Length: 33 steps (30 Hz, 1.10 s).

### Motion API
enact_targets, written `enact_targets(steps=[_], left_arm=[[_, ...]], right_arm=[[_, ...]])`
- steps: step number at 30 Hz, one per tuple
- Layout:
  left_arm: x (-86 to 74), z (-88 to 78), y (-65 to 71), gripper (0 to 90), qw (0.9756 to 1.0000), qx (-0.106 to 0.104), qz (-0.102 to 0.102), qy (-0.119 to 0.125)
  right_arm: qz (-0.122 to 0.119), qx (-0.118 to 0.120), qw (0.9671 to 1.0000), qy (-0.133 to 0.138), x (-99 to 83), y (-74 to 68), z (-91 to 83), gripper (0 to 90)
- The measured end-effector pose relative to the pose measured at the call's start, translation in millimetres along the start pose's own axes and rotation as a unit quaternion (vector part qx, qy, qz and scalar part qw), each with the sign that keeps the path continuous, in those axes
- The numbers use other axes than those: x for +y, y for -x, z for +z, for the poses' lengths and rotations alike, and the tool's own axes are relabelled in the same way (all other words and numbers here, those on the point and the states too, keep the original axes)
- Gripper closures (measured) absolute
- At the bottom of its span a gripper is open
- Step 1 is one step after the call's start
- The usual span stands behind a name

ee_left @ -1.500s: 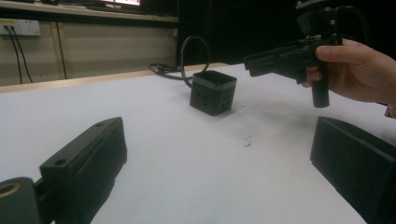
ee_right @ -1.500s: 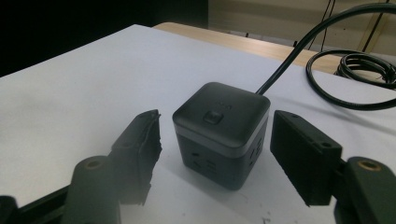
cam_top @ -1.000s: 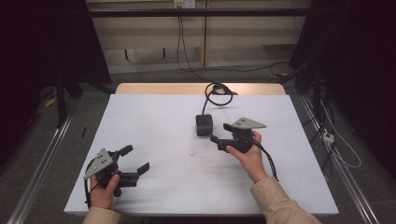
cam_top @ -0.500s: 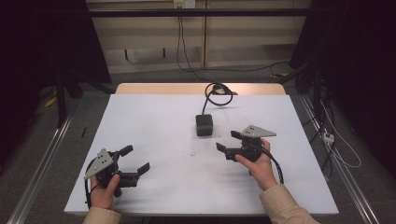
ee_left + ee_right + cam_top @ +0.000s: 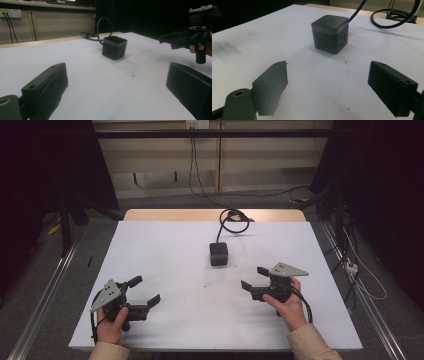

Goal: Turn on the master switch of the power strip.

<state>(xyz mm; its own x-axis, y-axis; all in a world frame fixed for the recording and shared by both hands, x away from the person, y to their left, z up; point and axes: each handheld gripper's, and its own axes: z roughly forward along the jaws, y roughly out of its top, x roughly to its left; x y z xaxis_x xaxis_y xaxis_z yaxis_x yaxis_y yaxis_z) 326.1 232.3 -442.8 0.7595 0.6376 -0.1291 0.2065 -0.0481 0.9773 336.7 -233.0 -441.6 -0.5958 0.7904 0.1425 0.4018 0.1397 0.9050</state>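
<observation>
- Socket cube (image 5: 218, 253) sits mid-table, cord (image 5: 235, 221) coiled behind it.
- Your right gripper (image 5: 253, 283), jaws just opening, holds nothing, near the cube.
- Your left gripper (image 5: 145, 291) rests wide apart, empty.

Nothing readable here: no lettering, brand, number or sign can be made out on the dark socket cube (image 5: 330, 34), and the wall outlets (image 5: 10, 13) show a yellow tag too blurred to read.

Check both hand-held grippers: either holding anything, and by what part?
Nothing held. Left hand-held gripper and right hand-held gripper both stand open and empty; the black socket cube sits apart on the table.
</observation>
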Motion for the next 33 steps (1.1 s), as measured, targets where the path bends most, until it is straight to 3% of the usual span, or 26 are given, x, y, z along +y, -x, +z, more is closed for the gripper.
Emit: enact_targets(steps=[26, 33], left_arm=[[-0.4, -1.1, -0.5, 3.4, 1.0000, 0.003, 0.001, -0.002], [-0.4, -1.1, -0.5, 3.4, 1.0000, 0.005, 0.001, -0.003]], right_arm=[[-0.009, 0.007, 0.9999, -0.002, -19.9, 6.8, -33.9, 15.3], [-0.004, -0.001, 1.0000, 0.000, -26.3, 12.3, -47.4, 14.5]])
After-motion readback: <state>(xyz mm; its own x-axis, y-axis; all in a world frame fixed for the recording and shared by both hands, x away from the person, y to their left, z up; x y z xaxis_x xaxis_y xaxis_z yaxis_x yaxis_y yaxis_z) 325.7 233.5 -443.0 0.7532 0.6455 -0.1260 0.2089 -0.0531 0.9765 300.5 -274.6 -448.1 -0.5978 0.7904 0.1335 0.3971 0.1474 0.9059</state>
